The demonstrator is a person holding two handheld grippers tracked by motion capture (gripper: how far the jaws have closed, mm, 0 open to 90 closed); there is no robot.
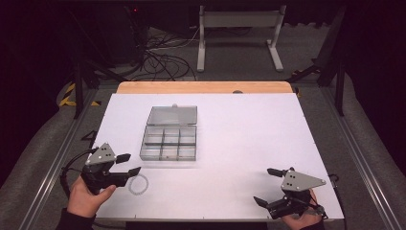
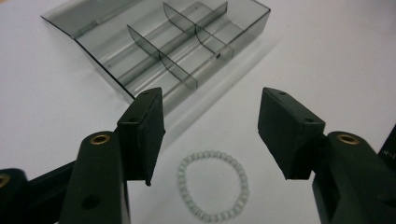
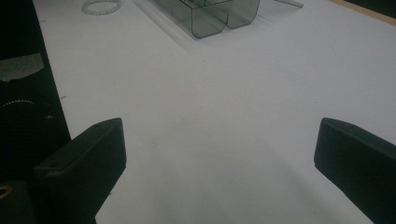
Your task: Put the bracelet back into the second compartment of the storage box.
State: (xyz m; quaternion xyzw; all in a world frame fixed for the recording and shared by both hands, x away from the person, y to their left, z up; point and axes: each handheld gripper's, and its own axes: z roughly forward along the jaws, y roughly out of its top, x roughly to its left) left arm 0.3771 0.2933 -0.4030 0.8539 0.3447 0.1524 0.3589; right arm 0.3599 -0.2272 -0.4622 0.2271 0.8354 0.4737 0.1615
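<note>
Status: early stage, nothing placed yet as far as the frames show.

Landmark: the smoke-grey transparent plastic organiser box (image 1: 168,143), lid hinged open and lying flat behind it, on the white tabletop (image 1: 249,139). Its compartments, set off by thin dividers, all look empty in the high view and in the left gripper view (image 2: 173,44).

Work item: a small ring-shaped bracelet of pale translucent beads (image 1: 138,184). It lies flat on the table, near the box's front-left corner on the person's side, apart from the box wall. In the left gripper view the bracelet (image 2: 213,191) sits between and below the two black jaws, not touched by either.

Left gripper (image 1: 130,163): held in the person's left hand (image 1: 88,196), jaws spread wide, holding nothing, poised just beside the bracelet and aimed toward the box.

Right gripper (image 1: 267,186): well off to the right of the box, near the table's front edge, jaws wide apart over bare table, empty. Its view shows the bracelet (image 3: 101,6) and box corner (image 3: 219,16) far off.

Judgement: done — box is open and ready. Left — close on the bracelet, lift it, carry it to a compartment, release; possibly shut the lid.
</note>
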